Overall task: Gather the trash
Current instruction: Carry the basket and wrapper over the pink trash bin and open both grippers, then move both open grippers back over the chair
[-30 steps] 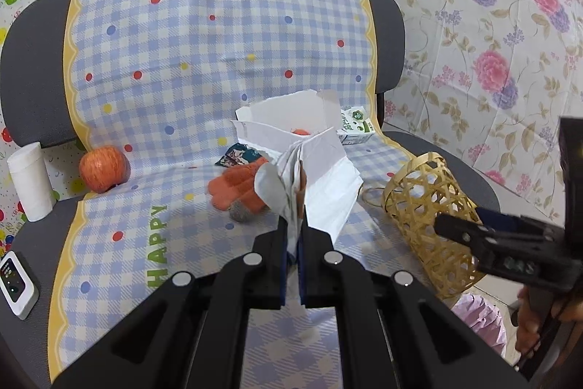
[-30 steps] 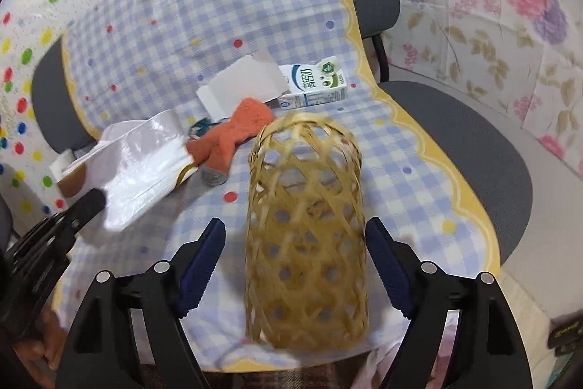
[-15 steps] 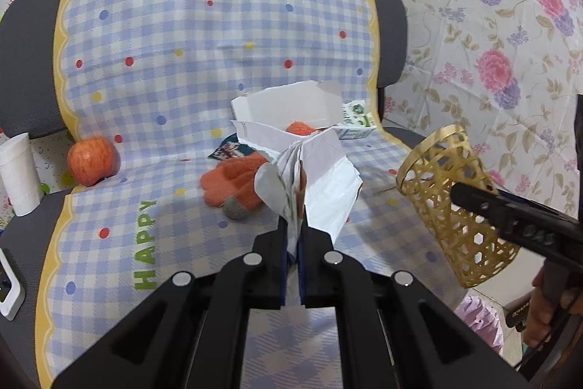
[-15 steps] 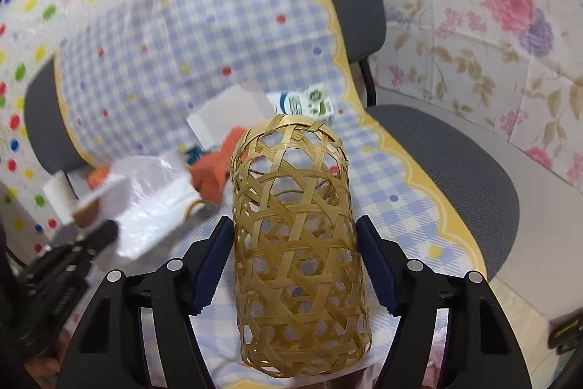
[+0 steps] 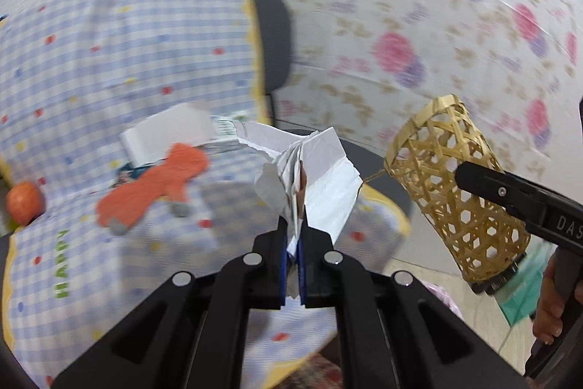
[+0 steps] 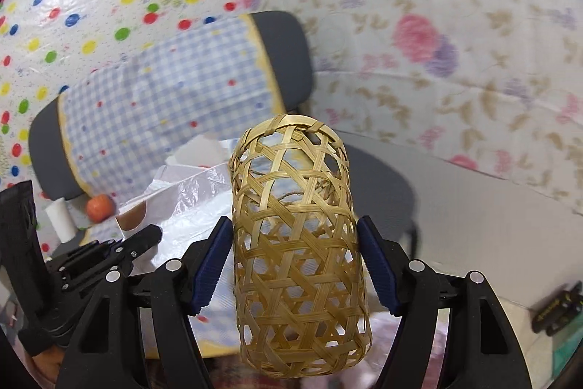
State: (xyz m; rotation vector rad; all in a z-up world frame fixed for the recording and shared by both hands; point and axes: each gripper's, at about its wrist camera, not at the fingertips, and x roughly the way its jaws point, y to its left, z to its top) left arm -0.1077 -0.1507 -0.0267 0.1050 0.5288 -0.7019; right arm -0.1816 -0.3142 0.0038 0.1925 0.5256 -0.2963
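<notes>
My left gripper (image 5: 293, 232) is shut on a crumpled white plastic wrapper (image 5: 320, 177) and holds it in the air above the chair's front right corner. My right gripper (image 6: 295, 243) is shut on a woven bamboo basket (image 6: 295, 243), lifted off the seat, its open mouth tilted towards the wrapper. In the left wrist view the basket (image 5: 452, 185) hangs to the right of the wrapper, a short way apart. The wrapper also shows in the right wrist view (image 6: 189, 203), left of the basket.
On the checked cloth (image 5: 109, 61) over the grey chair lie an orange glove (image 5: 156, 185), a white open box (image 5: 167, 133), a milk carton (image 5: 226, 128) and an apple (image 5: 25, 203). A white paper roll (image 6: 60, 219) stands at the left. Floral wall behind.
Both grippers have risen and swung right, off the seat. The basket has been lifted clear of the chair and its mouth has come closer to the held wrapper.
</notes>
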